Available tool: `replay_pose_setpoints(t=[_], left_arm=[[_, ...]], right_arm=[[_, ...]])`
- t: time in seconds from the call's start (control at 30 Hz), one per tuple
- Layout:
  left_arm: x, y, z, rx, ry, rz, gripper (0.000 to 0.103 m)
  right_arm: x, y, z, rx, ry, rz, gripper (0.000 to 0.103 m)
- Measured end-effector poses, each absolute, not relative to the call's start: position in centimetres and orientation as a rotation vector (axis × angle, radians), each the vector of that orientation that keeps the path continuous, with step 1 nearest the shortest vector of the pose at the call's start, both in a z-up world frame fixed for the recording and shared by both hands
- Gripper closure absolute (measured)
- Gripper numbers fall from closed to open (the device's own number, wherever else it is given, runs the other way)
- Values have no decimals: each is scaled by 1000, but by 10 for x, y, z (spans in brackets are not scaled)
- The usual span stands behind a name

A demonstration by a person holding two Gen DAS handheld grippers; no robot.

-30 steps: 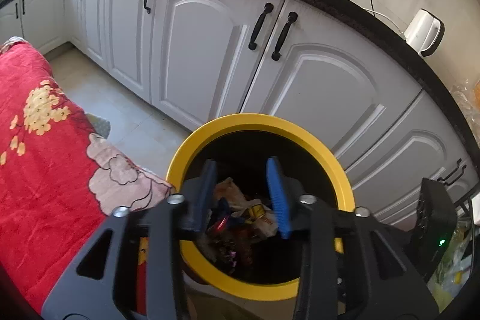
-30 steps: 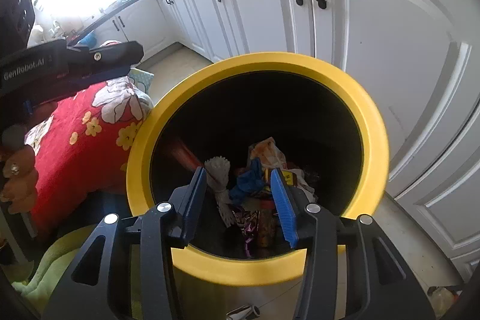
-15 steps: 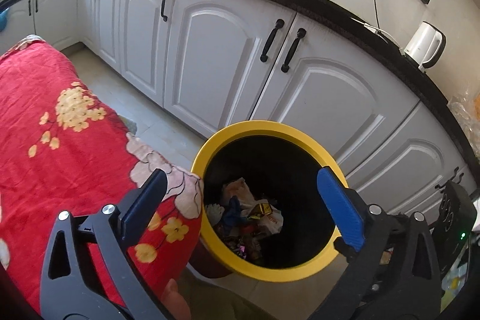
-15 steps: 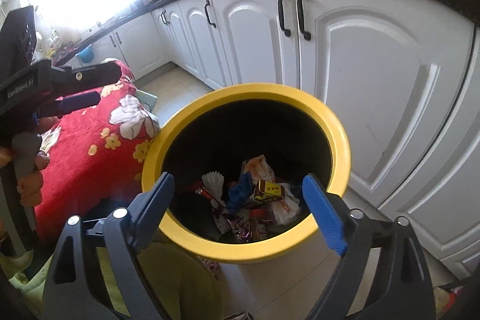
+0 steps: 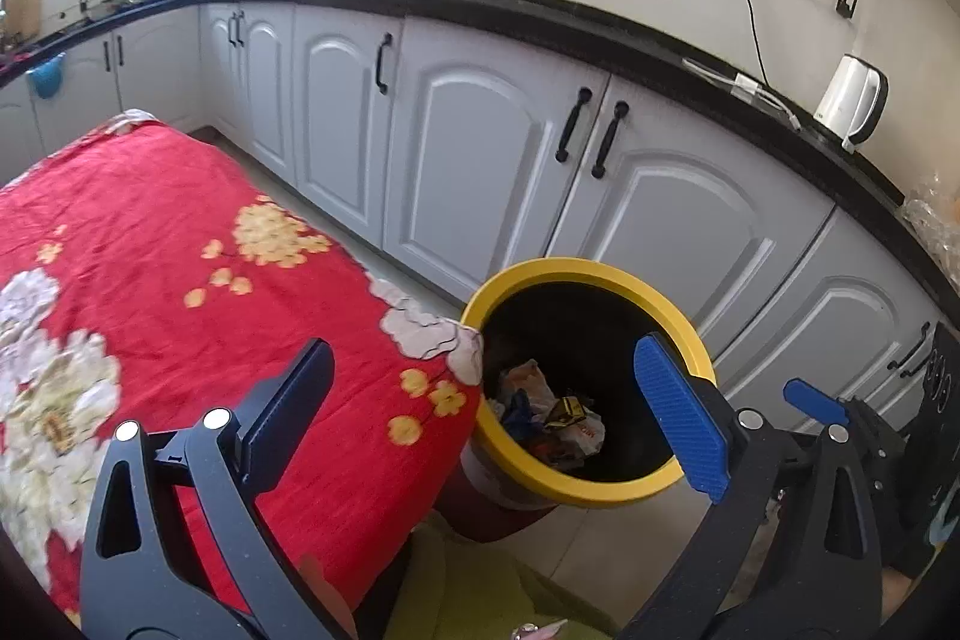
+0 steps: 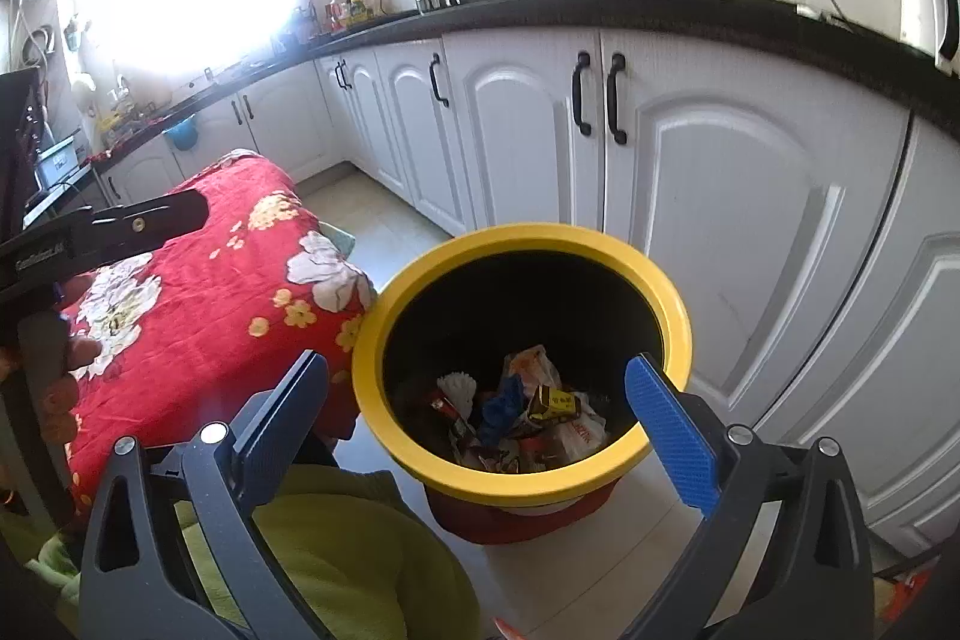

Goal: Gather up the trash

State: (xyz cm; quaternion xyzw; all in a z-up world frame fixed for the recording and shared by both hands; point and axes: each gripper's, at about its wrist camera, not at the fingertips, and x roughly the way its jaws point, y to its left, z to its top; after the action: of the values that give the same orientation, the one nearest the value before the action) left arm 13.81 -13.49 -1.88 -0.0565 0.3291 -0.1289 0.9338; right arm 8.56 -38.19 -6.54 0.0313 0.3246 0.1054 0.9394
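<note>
A: What's the biggest thing near the bin [image 6: 521, 244]?

B: The run of white cabinets [image 6: 738, 232] just behind the bin, under a black counter [image 6: 660, 7] that carries a white kettle [image 5: 852, 100] off to the bin's right.

A: And on the other side?

B: A table under a red flowered cloth [image 5: 180, 292]. Its corner meets the bin's yellow rim on the left; in the left wrist view the cloth seems to touch it.

A: The bin itself?

B: Round, black inside, with a wide yellow rim and a red base, standing on the pale tiled floor [image 6: 384, 220].

A: Where is the trash?

B: At the bottom of the bin: a heap of wrappers [image 6: 522, 421] and crumpled paper, with a blue scrap and a white ruffled piece among them. In the left wrist view the same heap [image 5: 549, 421] shows.

A: The tongs?

B: The left gripper [image 5: 480, 415] is spread wide and holds nothing, above the table edge beside the bin. The right gripper [image 6: 483, 424] is also spread wide and empty, over the bin's near rim.

A: Anything smaller?

B: A person's fingers [image 6: 72, 358] wrap the left tool's handle, left of the bin.
</note>
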Motion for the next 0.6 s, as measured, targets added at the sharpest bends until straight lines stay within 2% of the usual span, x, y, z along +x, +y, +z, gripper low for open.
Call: replay_pose_setpoints(t=[0.33, 0.6], left_arm=[[89, -101, -7, -83, 602, -182, 11], [44, -85, -6, -33, 467, -117, 11]], right_arm=[[48, -353, -44, 25, 580, 220, 6], [2, -335, -34, -21, 343, 175, 6]])
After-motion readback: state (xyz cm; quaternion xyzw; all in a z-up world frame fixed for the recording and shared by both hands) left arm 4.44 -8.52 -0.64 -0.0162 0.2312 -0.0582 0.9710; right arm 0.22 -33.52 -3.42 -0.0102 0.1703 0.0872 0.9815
